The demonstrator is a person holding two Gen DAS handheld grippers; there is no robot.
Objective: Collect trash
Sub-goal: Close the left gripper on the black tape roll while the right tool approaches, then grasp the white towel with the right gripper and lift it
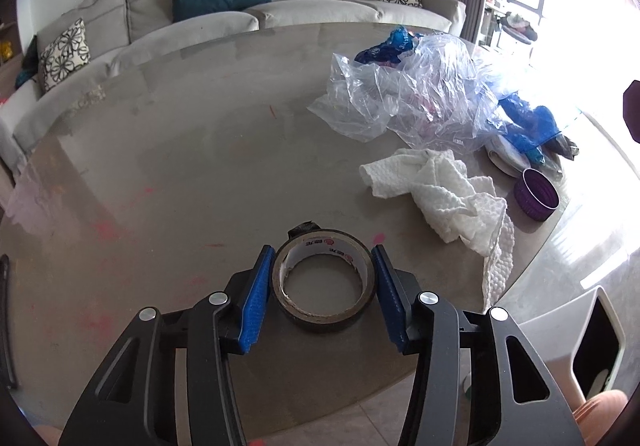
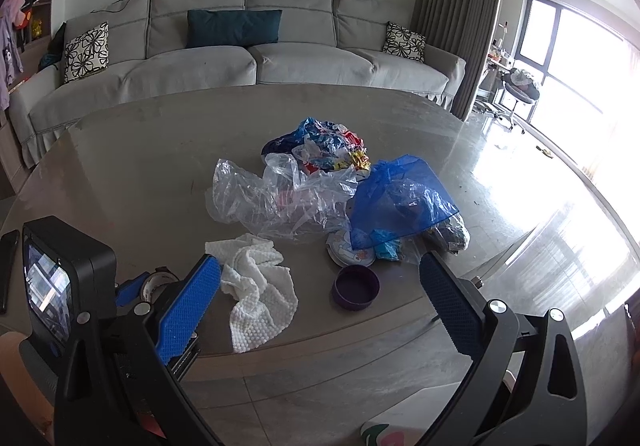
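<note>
A brown tape roll (image 1: pixel 324 320) lies flat on the grey table (image 1: pixel 180 165) near its front edge. My left gripper (image 1: pixel 321 248) is shut on it, one blue pad against each side of the roll. In the right wrist view the same roll (image 2: pixel 158 284) shows at the far left beside a left fingertip (image 2: pixel 128 292). My right gripper (image 2: pixel 320 260) hangs open above the table's front edge with nothing between its fingers. Beyond it lie a crumpled white paper towel (image 2: pixel 256 294), a purple cap (image 2: pixel 356 290), a clear plastic bag (image 2: pixel 272 201) and a blue bag (image 2: pixel 400 201).
A round printed lid (image 2: pixel 344 250) sits under the blue bag, with coloured wrappers (image 2: pixel 320 149) behind. A dark phone (image 2: pixel 8 270) lies at the table's left edge. A grey sofa (image 2: pixel 240 61) stands behind the table; a white chair (image 1: pixel 580 346) is at the front right.
</note>
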